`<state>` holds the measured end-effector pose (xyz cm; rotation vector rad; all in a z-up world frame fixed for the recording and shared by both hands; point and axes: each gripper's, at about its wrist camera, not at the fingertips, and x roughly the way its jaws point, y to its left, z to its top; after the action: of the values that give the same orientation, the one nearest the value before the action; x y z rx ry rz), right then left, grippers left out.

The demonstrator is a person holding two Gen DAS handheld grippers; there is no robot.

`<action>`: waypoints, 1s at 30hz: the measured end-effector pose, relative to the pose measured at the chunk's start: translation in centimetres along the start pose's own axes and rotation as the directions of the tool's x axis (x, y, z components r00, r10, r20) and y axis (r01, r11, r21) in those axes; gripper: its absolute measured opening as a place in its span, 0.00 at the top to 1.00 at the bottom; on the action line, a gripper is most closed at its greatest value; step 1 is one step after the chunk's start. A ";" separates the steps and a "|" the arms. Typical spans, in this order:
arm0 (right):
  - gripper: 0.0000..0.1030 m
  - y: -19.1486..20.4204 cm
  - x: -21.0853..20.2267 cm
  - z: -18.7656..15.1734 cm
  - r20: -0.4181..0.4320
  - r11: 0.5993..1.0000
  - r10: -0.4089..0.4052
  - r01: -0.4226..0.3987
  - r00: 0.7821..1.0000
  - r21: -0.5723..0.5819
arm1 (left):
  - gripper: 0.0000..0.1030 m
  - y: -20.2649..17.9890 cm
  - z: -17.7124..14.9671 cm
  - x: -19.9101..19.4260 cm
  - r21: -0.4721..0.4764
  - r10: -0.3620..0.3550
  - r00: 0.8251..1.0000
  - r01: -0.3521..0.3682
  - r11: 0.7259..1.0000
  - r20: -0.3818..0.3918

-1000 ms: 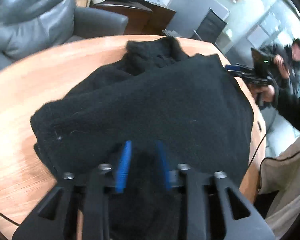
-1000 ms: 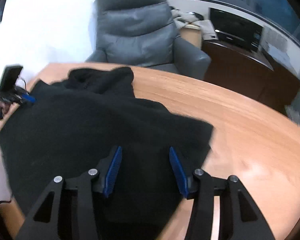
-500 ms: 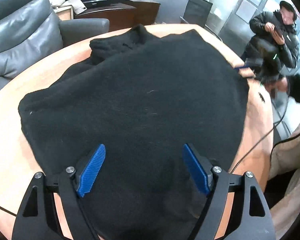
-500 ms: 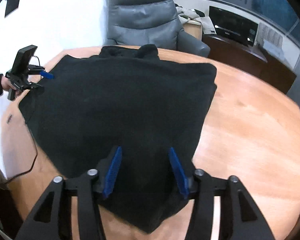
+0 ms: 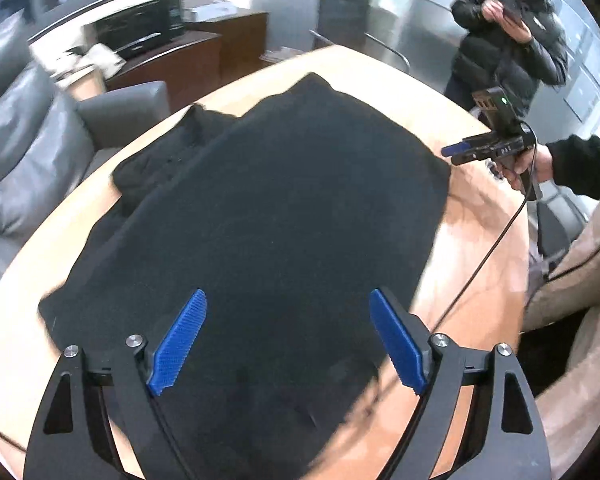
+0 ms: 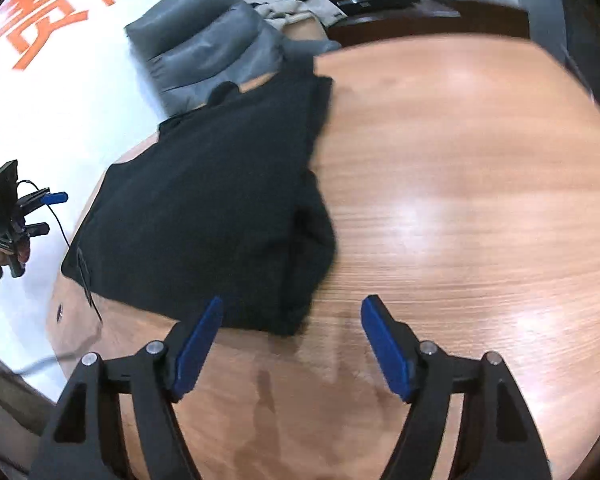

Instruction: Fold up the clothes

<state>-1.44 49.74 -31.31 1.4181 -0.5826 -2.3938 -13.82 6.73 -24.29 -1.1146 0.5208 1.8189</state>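
Left tongs spread wide above black garment; right tongs spread, garment edge seemingly just beyond.

Each hand-held gripper has 2 black angular fingers, ribbed blue pads and silver screws.

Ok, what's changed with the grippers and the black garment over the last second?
Both grippers let go: the left gripper, shut on the black garment a second ago, is now wide open above it; the right gripper opened wider and pulled back over the bare wooden table. The garment went from bunched to lying flatter. It stays on the table.
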 end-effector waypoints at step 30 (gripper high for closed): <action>0.82 4.5 -7.2 7.1 0.334 0.999 0.008 0.010 0.943 -0.053 | 0.04 -7.9 6.9 12.3 0.234 -0.001 0.999 -0.009 0.972 0.043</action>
<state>-4.11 50.39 -20.54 0.9939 -0.5893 -2.6494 -12.45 21.56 -30.55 -0.9128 0.6934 1.7296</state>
